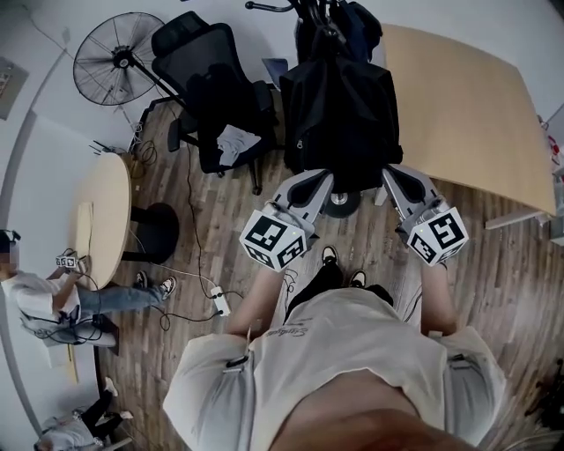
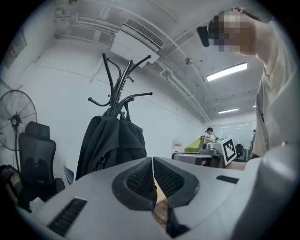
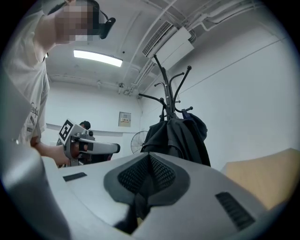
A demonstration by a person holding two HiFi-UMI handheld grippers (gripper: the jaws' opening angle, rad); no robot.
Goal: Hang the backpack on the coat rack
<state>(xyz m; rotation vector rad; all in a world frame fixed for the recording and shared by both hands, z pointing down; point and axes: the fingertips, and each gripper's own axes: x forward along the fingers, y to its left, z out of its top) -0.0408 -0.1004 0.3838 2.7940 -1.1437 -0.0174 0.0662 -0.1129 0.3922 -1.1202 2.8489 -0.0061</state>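
Observation:
A black backpack point(image 1: 339, 114) hangs from the black coat rack point(image 1: 304, 9), whose round base point(image 1: 342, 204) shows below the bag. My left gripper point(image 1: 322, 181) and right gripper point(image 1: 394, 176) sit just in front of the bag's lower edge, apart from it, each shut with nothing between the pads. In the left gripper view the jaws point(image 2: 153, 176) meet, and the backpack point(image 2: 112, 145) hangs from the rack's hooks point(image 2: 119, 84) beyond them. From the right gripper view the closed jaws point(image 3: 149, 171) point at the same backpack point(image 3: 178, 138) under the rack point(image 3: 168, 89).
A black office chair point(image 1: 211, 97) and a standing fan point(image 1: 119, 57) are left of the rack. A large wooden table point(image 1: 467, 106) fills the right. A small round table point(image 1: 101, 216) and a seated person point(image 1: 44, 299) are at the far left. Cables and a power strip point(image 1: 220, 304) lie on the floor.

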